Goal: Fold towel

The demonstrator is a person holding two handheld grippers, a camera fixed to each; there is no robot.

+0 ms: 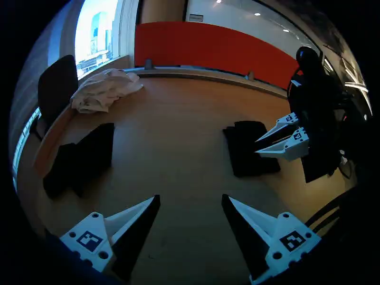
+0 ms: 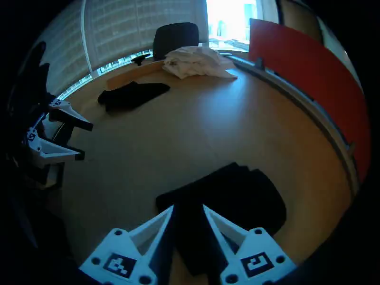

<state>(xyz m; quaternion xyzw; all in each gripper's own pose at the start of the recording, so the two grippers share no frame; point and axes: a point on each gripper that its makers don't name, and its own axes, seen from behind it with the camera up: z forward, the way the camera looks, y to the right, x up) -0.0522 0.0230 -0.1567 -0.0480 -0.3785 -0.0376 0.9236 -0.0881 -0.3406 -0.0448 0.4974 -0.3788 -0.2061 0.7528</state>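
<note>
The left gripper [image 1: 190,204] hovers over bare worktop [image 1: 180,128], its fingers wide apart. The right gripper [image 2: 188,209] sits low at the folded black towel [image 2: 237,190], which lies on the worktop's near side. Its fingers stand close together, the towel dark in the gap, but a pinch cannot be told. A black cloth [image 2: 130,93] and a white cloth [image 2: 194,61] lie far across.

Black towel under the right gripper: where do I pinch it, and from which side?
Probably the near edge of the black towel, coming in low from the right gripper side. It lies flat on the table, so only an edge gives the jaws purchase.
</note>
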